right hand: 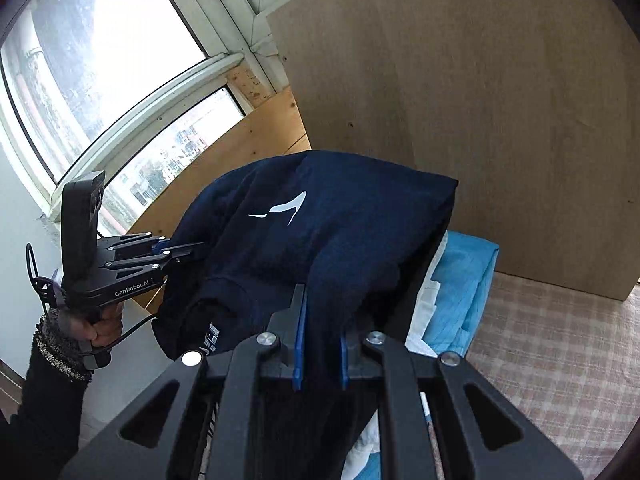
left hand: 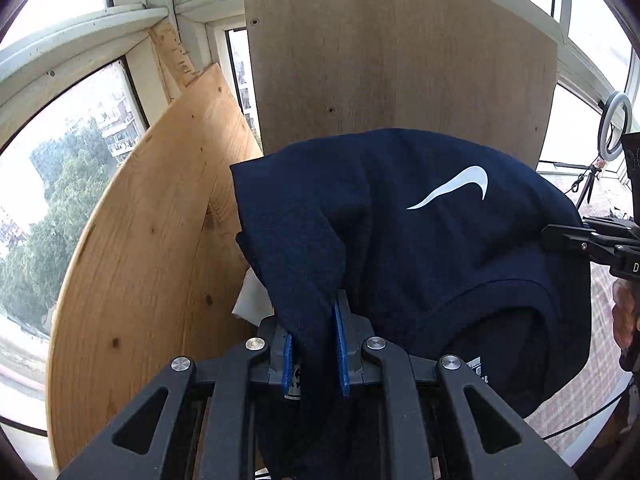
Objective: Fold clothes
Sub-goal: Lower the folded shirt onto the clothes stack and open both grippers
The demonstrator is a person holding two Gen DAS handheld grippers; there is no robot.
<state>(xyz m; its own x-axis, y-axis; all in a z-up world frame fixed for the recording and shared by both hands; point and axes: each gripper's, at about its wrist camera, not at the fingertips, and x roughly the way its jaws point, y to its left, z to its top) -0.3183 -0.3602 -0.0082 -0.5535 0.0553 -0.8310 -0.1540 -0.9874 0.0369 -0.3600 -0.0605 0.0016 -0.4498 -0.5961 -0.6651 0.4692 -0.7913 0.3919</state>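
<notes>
Blue-padded black fingers of my left gripper point(left hand: 314, 354) pinch a fold of the navy-blue cotton T-shirt with a white swoosh logo point(left hand: 400, 240), while my right gripper point(right hand: 320, 360) is likewise clamped on another fold of the same cloth, so the shirt hangs lifted between the two, its collar turned toward me. Behind it stand a grey-brown laminate board point(left hand: 400, 60) and a pale pine plank point(left hand: 160, 220) leaning by the white-framed window point(left hand: 60, 160). Below the shirt lie a light-blue folded cloth point(right hand: 464, 292) and a checked beige cover point(right hand: 560, 340).
</notes>
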